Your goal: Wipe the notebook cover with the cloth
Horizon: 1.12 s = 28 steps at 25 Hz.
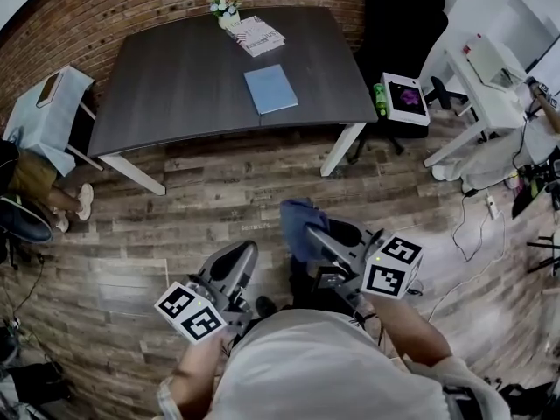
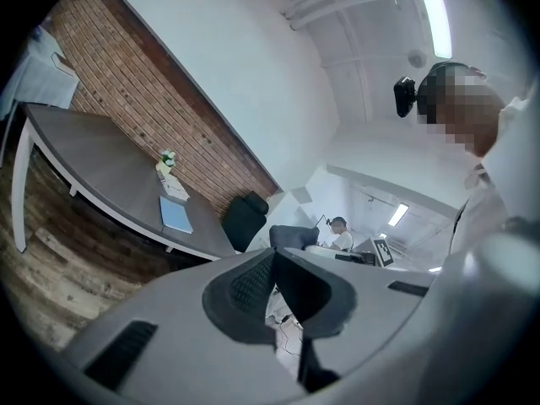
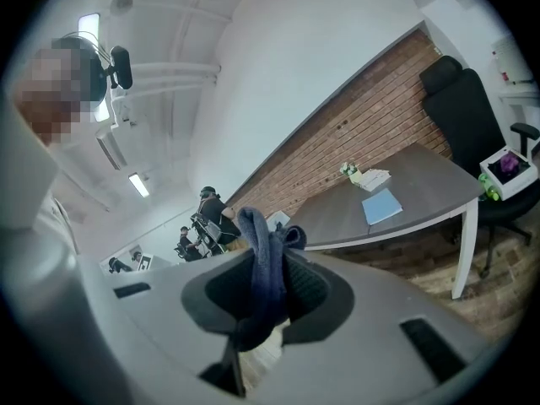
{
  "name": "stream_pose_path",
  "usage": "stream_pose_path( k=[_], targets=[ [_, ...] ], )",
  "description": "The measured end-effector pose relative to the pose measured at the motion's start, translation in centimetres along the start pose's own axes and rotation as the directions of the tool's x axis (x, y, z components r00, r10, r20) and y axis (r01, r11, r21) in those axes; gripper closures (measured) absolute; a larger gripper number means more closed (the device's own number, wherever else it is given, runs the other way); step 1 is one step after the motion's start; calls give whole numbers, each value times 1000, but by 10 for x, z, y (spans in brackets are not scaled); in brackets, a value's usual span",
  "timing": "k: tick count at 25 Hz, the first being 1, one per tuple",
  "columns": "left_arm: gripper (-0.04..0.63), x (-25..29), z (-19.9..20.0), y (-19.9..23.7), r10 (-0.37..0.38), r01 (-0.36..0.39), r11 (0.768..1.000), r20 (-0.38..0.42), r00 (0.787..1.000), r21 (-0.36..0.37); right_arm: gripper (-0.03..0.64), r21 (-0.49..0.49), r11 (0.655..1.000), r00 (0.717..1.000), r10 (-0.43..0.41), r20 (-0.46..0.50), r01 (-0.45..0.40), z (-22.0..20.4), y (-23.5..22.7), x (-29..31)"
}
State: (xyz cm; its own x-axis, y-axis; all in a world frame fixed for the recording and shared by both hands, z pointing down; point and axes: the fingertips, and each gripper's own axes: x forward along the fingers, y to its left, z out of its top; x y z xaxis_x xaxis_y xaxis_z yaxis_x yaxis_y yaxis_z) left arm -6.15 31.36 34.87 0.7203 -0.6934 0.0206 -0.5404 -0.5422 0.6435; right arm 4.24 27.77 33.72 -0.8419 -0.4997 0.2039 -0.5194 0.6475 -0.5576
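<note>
Cloth clamped in the right gripper, both grippers hanging well short of the notebook.

The right gripper (image 3: 268,283) is grasping a dark blue cloth (image 3: 258,260), which is bunching up between its jaws and poking out past their tips. The left gripper (image 2: 273,278) is sitting clenched on nothing, its jaws meeting at the tips. Both are hovering over the wooden floor (image 1: 219,199), on the near side of the notebook and well apart from it. The light blue notebook (image 1: 270,88) is lying closed and flat on the dark grey worktop (image 1: 166,77), close to its near edge. Beyond the notebook, a patterned booklet (image 1: 260,35) is lying beside a small pot of flowers (image 1: 226,7). Right of the notebook, off the worktop, a white box with a purple picture (image 1: 407,95) is resting on a black chair (image 1: 402,16).
</note>
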Motion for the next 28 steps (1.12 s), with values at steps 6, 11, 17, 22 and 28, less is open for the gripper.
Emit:
stream_pose_path(
  k=[6,11,17,22,28],
  targets=[
    [588,59,9,18,28,-28,1000,-12,1000,-3,534,3,1000,999,19,-26,-19,31,-53,7],
    [588,103,22,28,62,-62,998,2,998,3,533,2,999,997,48,-61,-48,60,-89,12],
    [588,137,31,43,122,-123,992,28,992,3,534,-13,996,993,87,-86,-89,85,-125,19],
    [588,152,38,50,140,-141,990,31,990,6,534,-12,995,991,97,-90,-98,97,-140,26],
    [588,166,46,68,134,-134,991,20,991,0,533,-1,997,993,80,-90,-81,102,-153,38]
  ],
)
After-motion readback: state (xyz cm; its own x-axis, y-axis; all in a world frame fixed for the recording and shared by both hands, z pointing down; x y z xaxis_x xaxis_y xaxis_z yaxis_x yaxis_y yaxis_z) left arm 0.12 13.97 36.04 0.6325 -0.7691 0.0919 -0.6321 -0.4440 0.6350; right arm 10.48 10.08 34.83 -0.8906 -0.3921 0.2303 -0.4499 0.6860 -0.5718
